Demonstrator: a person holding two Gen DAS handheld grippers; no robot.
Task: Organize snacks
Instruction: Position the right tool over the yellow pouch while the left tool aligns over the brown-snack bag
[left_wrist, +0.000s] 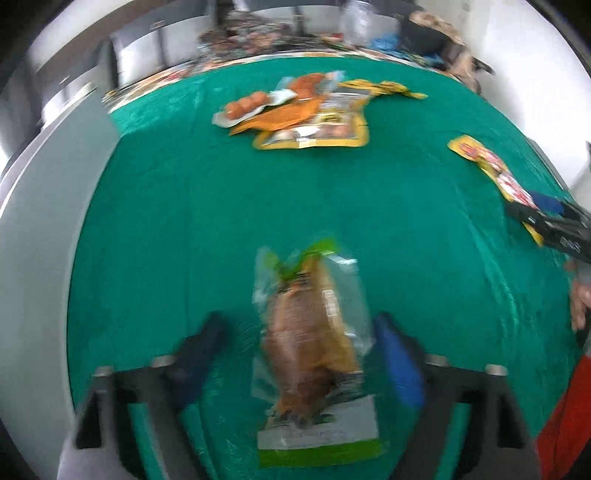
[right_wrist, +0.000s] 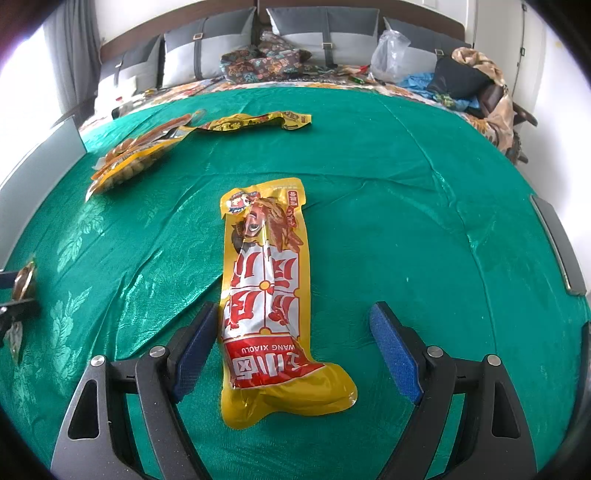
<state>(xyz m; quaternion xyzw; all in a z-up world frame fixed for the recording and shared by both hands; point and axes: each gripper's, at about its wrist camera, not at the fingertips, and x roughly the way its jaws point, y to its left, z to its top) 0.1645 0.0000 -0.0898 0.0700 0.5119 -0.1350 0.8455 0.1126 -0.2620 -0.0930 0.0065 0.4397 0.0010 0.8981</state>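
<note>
Landmark: green satin cloth (right_wrist: 369, 206) covering the bed.
Right gripper (right_wrist: 295, 347): jaws wide, straddling the long yellow-and-red plastic snack pouch (right_wrist: 264, 291), which lies flat mid-cloth.
Left gripper (left_wrist: 299, 354): jaws wide around the clear brown-filled snack packet (left_wrist: 310, 347) at the cloth's near edge; grip unclear.
Handling: probably light, slick, floppy; pinch mid-body across the width.

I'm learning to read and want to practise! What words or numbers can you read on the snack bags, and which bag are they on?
"WANG XIAOLU": on the red band of the yellow and red snack packet, upside down in the right wrist view.
Large white-and-red Chinese characters on the same packet: visible, but I cannot read them reliably.
Clear packet with green label: print too blurred to read.
Pile of yellow and orange packets: print too small to read.
</note>
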